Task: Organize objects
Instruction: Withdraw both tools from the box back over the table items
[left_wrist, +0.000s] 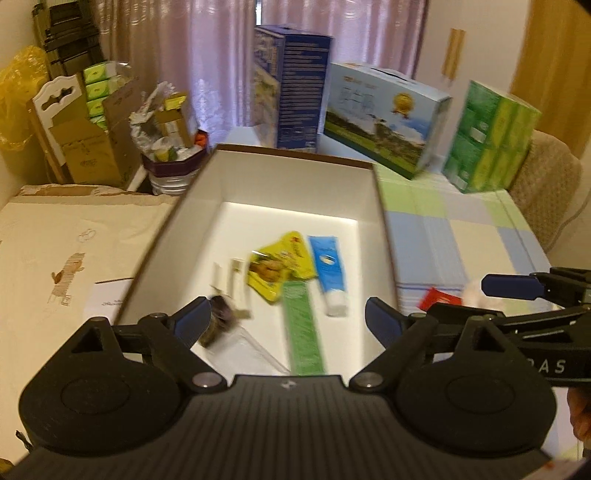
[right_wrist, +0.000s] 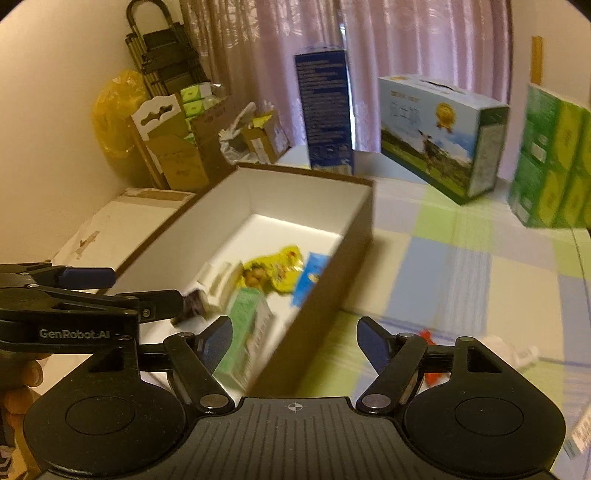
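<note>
Nearest, your left claw (left_wrist: 286, 319) spread wide, empty, over box (left_wrist: 258, 173) near end. Your right claw (right_wrist: 295, 341) also wide, empty, above desk (right_wrist: 461, 266) beside box's right wall. Red packet (right_wrist: 430, 338) on desk past right claw. Inside box: green carton (left_wrist: 303, 328), blue tube (left_wrist: 328, 269), yellow pouch (left_wrist: 277, 269). Farther back, upright cartons; curtain behind.

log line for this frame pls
task: organize objects | left gripper: open, empty, over box | right gripper: open, empty, by box edge | in box: yellow packet, blue tube, green carton
</note>
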